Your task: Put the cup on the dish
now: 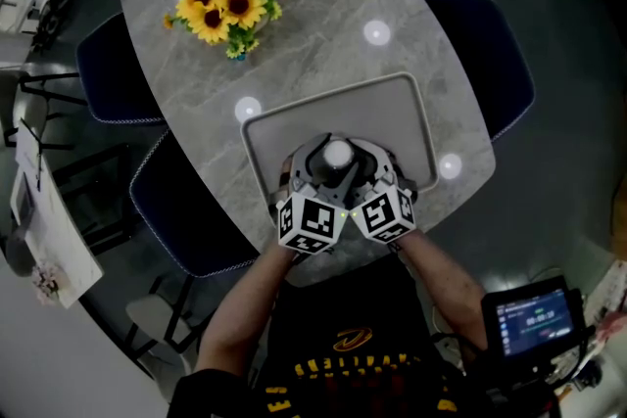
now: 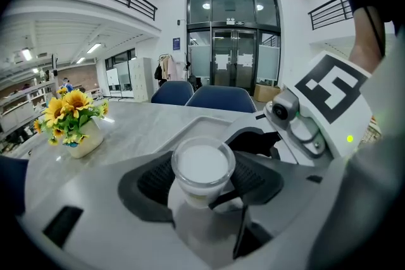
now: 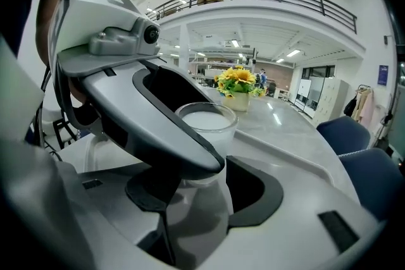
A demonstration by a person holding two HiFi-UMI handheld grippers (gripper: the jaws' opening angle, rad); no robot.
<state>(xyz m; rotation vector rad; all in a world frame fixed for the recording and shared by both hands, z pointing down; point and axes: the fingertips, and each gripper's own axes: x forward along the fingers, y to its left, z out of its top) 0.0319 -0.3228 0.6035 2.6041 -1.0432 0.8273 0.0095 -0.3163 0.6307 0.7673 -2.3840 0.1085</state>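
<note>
One cup [image 1: 337,154], one tray [image 1: 392,108], one bouquet [image 1: 225,5]

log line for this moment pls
cup: inside tray outline, between both claws | left claw: around cup, grip unclear | right claw: around cup, grip unclear | set down: cannot tell

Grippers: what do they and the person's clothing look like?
Both the left gripper and right gripper have pale grey shells, dark textured pads on the tongs, and a white cube with black square markers. Each shows a small green light. The person wears a black top with yellow print.
</note>
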